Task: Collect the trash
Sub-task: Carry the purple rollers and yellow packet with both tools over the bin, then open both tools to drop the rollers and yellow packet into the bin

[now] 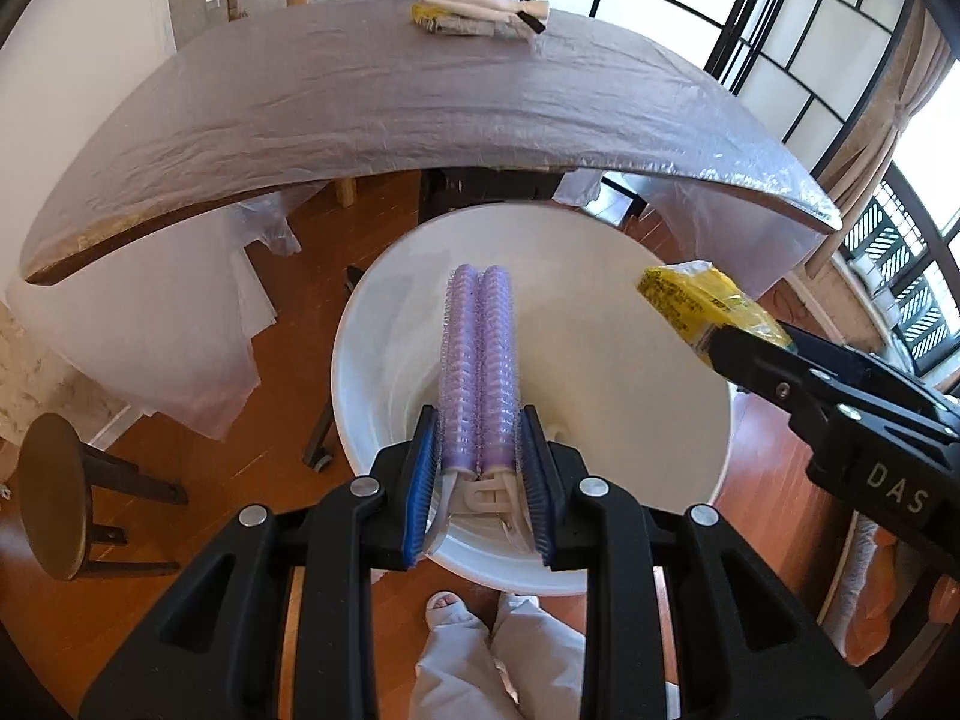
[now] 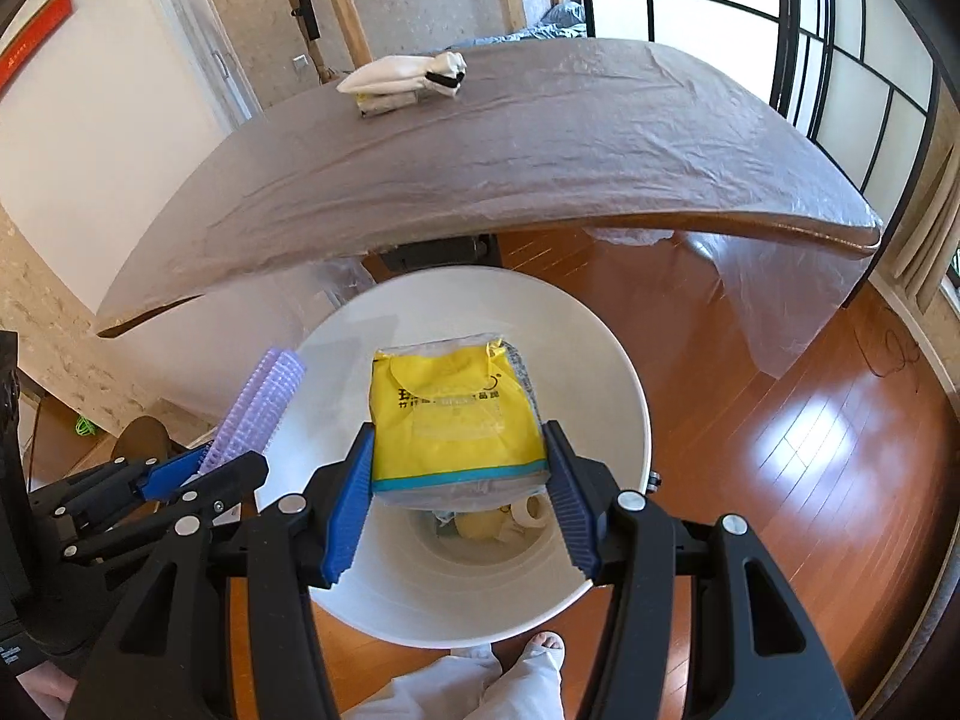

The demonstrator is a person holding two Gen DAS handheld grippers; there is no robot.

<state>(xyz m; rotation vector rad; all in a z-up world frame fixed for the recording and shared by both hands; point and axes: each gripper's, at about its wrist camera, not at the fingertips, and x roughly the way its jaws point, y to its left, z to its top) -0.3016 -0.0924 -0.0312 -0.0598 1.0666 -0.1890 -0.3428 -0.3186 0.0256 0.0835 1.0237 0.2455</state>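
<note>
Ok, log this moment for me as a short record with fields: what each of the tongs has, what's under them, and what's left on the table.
left tongs: shut on purple hair roller, above the bin
right tongs: shut on yellow packet, above the bin
bin: white bucket on the wooden floor, a few small items already at its bottom
table: covered with grey plastic sheet
left on table: white cloth bundle lying over another yellow packet, at the far edge
person: white trousers, feet beside the bucket

The yellow packet [image 2: 459, 420] hides most of the bin's [image 2: 612, 360] bottom; small scraps [image 2: 516, 519] below it are too small to tell.
</note>
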